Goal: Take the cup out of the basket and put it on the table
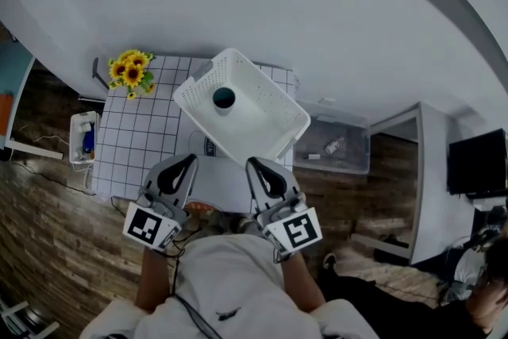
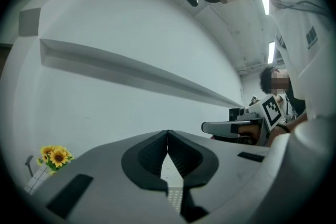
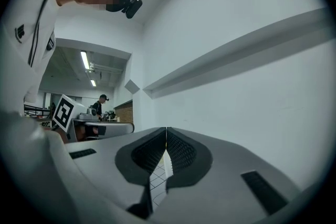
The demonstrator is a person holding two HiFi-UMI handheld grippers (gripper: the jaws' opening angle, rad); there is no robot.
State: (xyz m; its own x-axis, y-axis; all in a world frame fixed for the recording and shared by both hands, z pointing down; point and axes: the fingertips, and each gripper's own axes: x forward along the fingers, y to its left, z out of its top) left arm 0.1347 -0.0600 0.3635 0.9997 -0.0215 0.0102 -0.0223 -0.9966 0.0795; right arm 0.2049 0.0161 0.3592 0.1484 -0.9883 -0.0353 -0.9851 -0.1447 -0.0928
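Sunflowers (image 1: 131, 73) are standing left of the basket (image 1: 192, 91) on the checked table (image 1: 143, 131). I am holding my left claw (image 1: 189, 160) near the basket's front-left side, its jaws pressing together on nothing. Inside the basket, the cup (image 1: 224, 98) is sitting mouth up. My right claw (image 1: 252, 163) is hovering at the basket's front, closed and empty too. Right of the basket, 1 clear box (image 1: 333, 145) is sitting.

Smooth white perforated plastic basket (image 1: 262, 121) on checked cloth (image 1: 143, 135); matt wood-grain floor (image 1: 48, 250).
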